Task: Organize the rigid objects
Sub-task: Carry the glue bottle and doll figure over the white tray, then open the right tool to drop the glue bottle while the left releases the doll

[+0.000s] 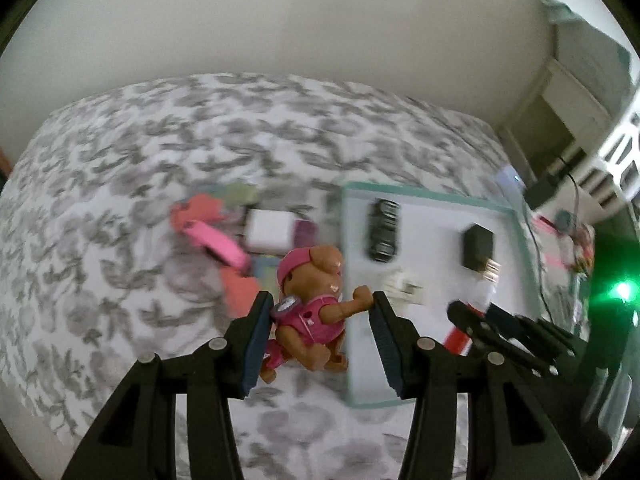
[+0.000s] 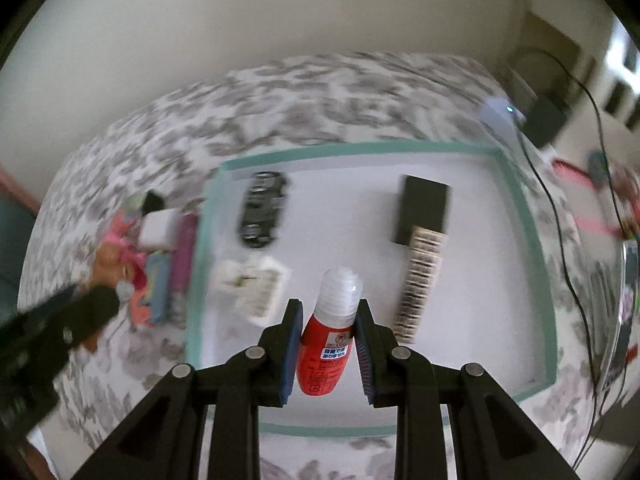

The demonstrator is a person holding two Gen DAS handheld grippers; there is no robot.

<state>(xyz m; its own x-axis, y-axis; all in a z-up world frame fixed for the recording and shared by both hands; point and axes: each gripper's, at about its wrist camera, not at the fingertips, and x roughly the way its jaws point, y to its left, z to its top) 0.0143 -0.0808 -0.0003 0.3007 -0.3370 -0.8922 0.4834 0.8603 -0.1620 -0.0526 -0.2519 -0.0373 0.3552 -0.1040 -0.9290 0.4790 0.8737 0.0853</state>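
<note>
Over the tray [image 2: 516,184], red bottle [image 2: 326,356] is pinched by right hand-held gripper [image 2: 327,354] for placement; toy dog [image 1: 310,312] is clamped by left hand-held gripper [image 1: 320,336], staged beside it.

Two black hand-held grippers

Left gripper [image 1: 320,308] and right gripper [image 2: 326,320]: black angular linkages, silver pivot screws, ribbed blue pads [image 1: 254,344].

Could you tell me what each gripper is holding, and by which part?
Left gripper: the toy dog, by its torso and paw. Right gripper: the red bottle, across its body below the cap.
</note>
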